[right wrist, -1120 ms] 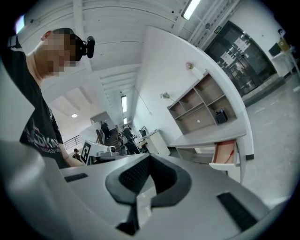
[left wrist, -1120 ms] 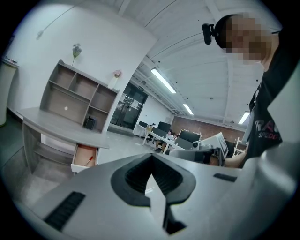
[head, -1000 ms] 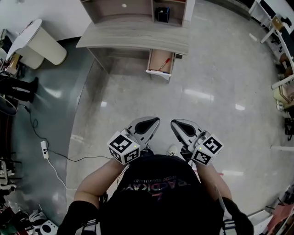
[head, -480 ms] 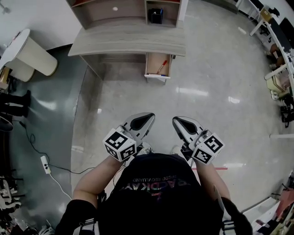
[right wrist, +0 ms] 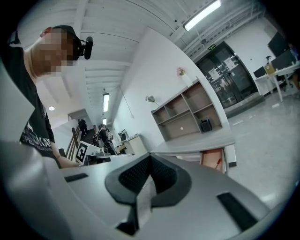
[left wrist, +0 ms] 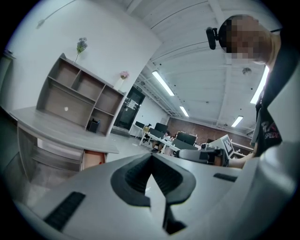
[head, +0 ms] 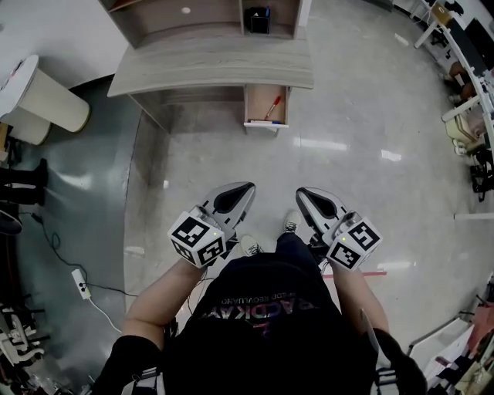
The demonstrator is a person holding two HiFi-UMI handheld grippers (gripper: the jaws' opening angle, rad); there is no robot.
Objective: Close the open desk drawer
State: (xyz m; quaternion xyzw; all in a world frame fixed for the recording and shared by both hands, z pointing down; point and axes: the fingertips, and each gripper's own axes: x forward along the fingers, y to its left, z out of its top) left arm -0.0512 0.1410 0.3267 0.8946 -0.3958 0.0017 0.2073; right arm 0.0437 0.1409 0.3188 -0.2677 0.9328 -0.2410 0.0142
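A grey wooden desk [head: 212,68] stands at the top of the head view, with a drawer [head: 266,107] pulled open under its right end. A red pen [head: 272,107] lies inside the drawer. The same open drawer [right wrist: 216,160] shows in the right gripper view, and a part of the drawer [left wrist: 93,158] in the left gripper view. My left gripper [head: 245,187] and right gripper [head: 301,193] are both shut and empty, held side by side in front of my body, well short of the desk.
A shelf unit [head: 202,14] sits on the desk's back, with a black box [head: 258,20] in one compartment. A white round bin [head: 42,96] stands left of the desk. A cable and power strip [head: 80,282] lie on the floor at left. Desks and chairs [head: 468,92] line the right edge.
Both grippers have moved forward with me across the floor, so the desk and open drawer have slid toward the top of the head view. Their jaws stayed shut.
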